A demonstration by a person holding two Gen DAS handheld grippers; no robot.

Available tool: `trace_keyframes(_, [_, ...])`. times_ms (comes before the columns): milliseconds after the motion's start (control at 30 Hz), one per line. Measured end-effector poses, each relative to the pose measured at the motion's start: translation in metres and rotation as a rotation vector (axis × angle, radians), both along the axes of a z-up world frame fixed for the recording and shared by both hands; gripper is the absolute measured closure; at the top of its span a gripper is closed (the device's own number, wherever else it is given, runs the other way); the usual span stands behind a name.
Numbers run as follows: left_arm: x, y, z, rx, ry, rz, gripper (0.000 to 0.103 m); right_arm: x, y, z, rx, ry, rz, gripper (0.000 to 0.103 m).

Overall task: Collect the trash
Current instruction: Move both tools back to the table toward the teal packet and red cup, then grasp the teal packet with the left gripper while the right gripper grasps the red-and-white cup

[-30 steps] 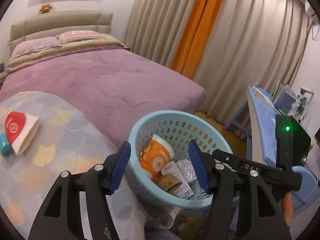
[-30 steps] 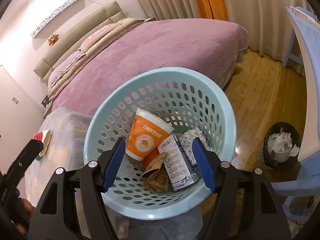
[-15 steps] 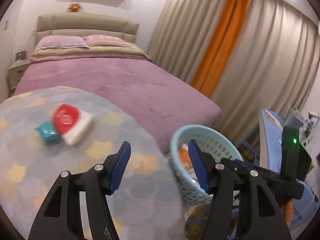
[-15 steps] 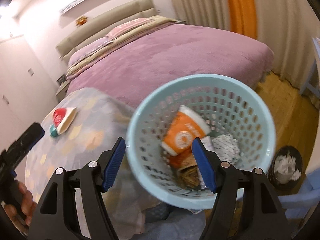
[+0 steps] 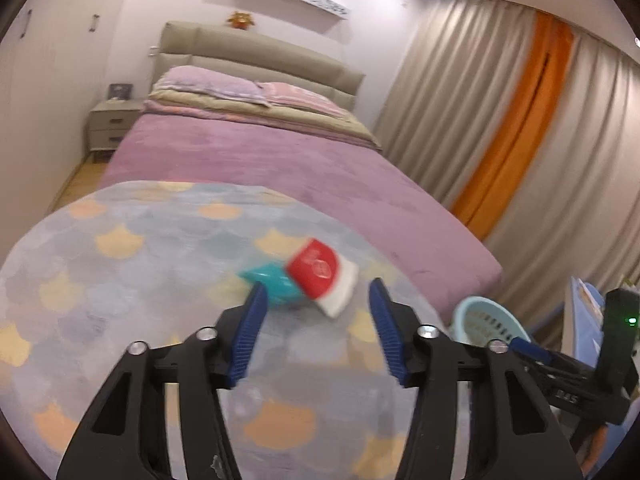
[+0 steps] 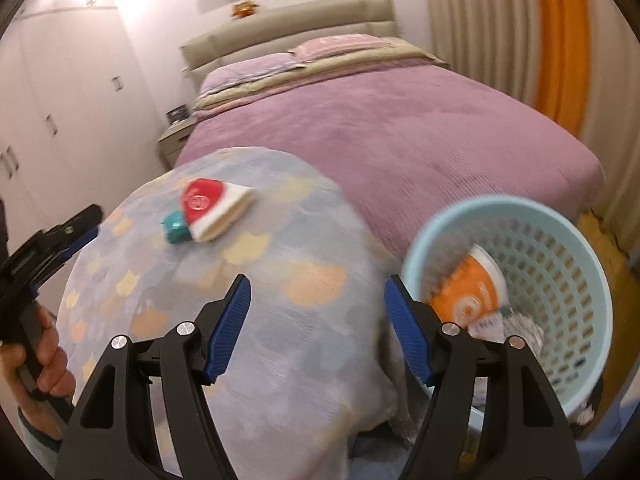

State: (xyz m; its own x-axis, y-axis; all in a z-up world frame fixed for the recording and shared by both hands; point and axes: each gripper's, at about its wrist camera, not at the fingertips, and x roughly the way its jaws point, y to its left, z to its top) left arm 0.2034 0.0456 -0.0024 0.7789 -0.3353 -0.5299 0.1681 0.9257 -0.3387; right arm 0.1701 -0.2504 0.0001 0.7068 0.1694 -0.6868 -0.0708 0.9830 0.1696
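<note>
1. Blue-padded and spread wide, my left gripper [image 5: 316, 334] holds nothing; it sits low in the centre of its own view, over the round table [image 5: 132, 264] with its scale-patterned cloth.
2. The red-and-white packet [image 5: 323, 276] lies just above the gap between those pads, in the middle of the frame, touching a teal item [image 5: 272, 282] on its left side. Both are blurred.
3. My right gripper [image 6: 318, 328] is also fully parted and has hold of nothing, low in the centre of its view.
4. In that view the packet [image 6: 216, 206] and teal item [image 6: 175, 230] lie left of centre on the cloth.
5. The pale blue basket [image 6: 576, 240] fills the lower right, beside the table edge, with an orange cup [image 6: 468, 292] and other wrappers inside.
6. A purple bed [image 6: 400, 128] spans the upper half.
</note>
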Motion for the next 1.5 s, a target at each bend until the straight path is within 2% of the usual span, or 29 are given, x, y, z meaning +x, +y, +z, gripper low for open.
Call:
trace_keyframes(233, [0.017,0.025,-0.007,-0.006,0.034,0.023,0.057,0.031,0.053,0.008,-0.038,-0.031,0.107,0.037])
trace_keyframes(433, [0.049,0.012,-0.029,0.003,0.122,-0.052,0.057,0.062,0.081,0.002,-0.049,-0.004,0.148,0.037])
trace_keyframes(600, [0.081,0.002,-0.049,0.059,0.171,-0.051,0.055,0.074,0.086,-0.008,-0.06,0.011,0.155,0.037])
trace_keyframes(900, [0.105,-0.009,-0.076,0.072,0.246,-0.087,0.055,0.088,0.08,-0.024,-0.071,0.042,0.147,0.037])
trace_keyframes(1000, [0.104,-0.015,-0.077,0.094,0.231,-0.091,0.054,0.09,0.081,-0.027,-0.077,0.045,0.149,0.037])
trace_keyframes(1033, [0.104,-0.016,-0.077,0.099,0.23,-0.092,0.055,0.091,0.081,-0.027,-0.081,0.045,0.149,0.037])
trace_keyframes(1067, [0.103,-0.016,-0.077,0.104,0.228,-0.094,0.061,0.093,0.082,-0.027,-0.082,0.045,0.149,0.037])
trace_keyframes(1100, [0.103,-0.015,-0.077,0.103,0.228,-0.096,0.061,0.094,0.082,-0.027,-0.083,0.046,0.15,0.037])
trace_keyframes(1333, [0.081,0.015,-0.062,0.076,0.185,-0.003,0.064,0.112,0.097,-0.021,-0.122,0.034,0.191,0.037])
trace_keyframes(1433, [0.07,0.033,-0.058,0.078,0.145,0.056,0.064,0.131,0.097,-0.024,-0.056,0.07,0.197,0.031])
trace_keyframes(1500, [0.067,0.042,-0.06,0.066,0.126,0.082,0.064,0.144,0.092,-0.031,-0.005,0.121,0.169,0.031])
